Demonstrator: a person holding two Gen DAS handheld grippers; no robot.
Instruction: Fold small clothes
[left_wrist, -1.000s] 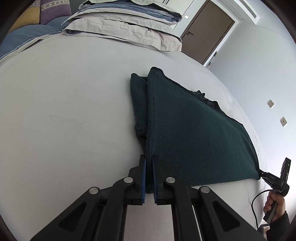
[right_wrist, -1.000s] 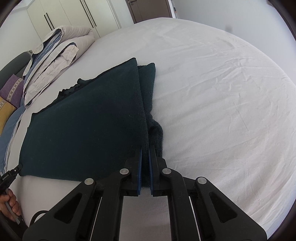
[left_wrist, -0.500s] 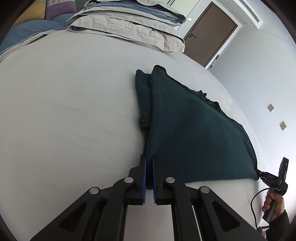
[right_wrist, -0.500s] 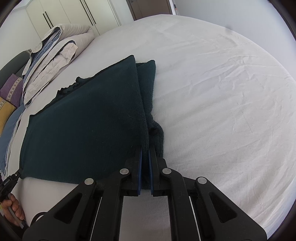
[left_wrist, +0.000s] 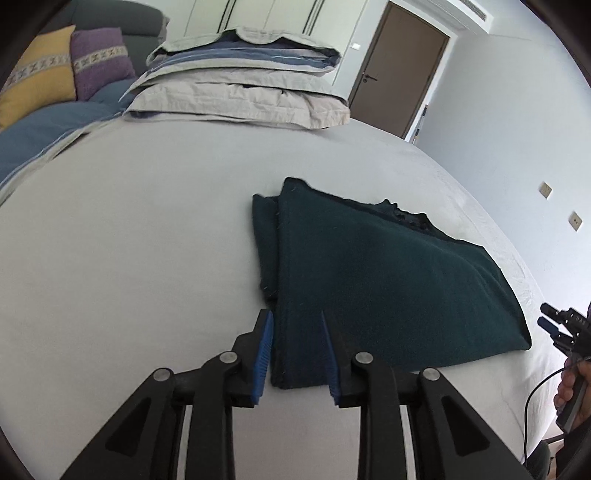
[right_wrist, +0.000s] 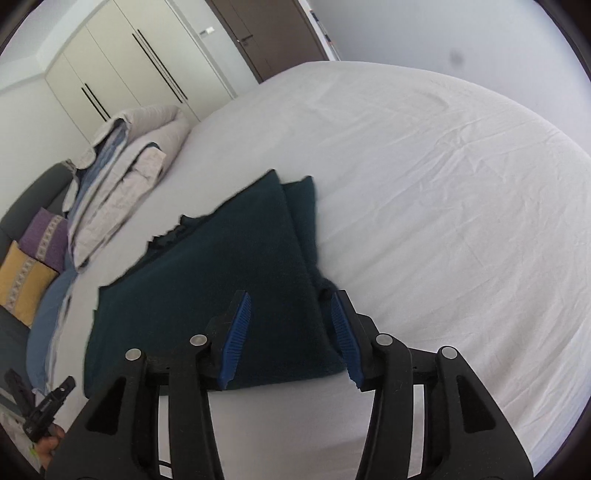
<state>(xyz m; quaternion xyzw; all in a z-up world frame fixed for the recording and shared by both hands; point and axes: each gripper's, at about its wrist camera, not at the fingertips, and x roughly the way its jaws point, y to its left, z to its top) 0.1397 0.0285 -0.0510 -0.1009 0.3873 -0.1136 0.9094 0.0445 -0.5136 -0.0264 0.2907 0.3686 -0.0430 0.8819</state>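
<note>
A dark green garment (left_wrist: 369, 273) lies folded flat on the white bed sheet (left_wrist: 129, 240), a narrower layer showing along one side edge. My left gripper (left_wrist: 295, 319) hovers over its near left corner with jaws opening; the cloth lies below the blue pads, untouched. In the right wrist view the same garment (right_wrist: 221, 266) lies below my right gripper (right_wrist: 290, 299), whose jaws are also opening above the near right corner, free of the cloth. Each view catches the other gripper at its edge, held by a hand (left_wrist: 570, 387).
Folded bedding and pillows (left_wrist: 240, 88) are stacked at the head of the bed, with yellow and purple cushions (left_wrist: 66, 70) beside them. White sheet (right_wrist: 443, 203) spreads wide to the right of the garment. A brown door (left_wrist: 399, 66) and wardrobe (right_wrist: 122, 70) stand beyond.
Both grippers let go of the garment's near corners, opened and rose. The garment now lies flat on the sheet.
</note>
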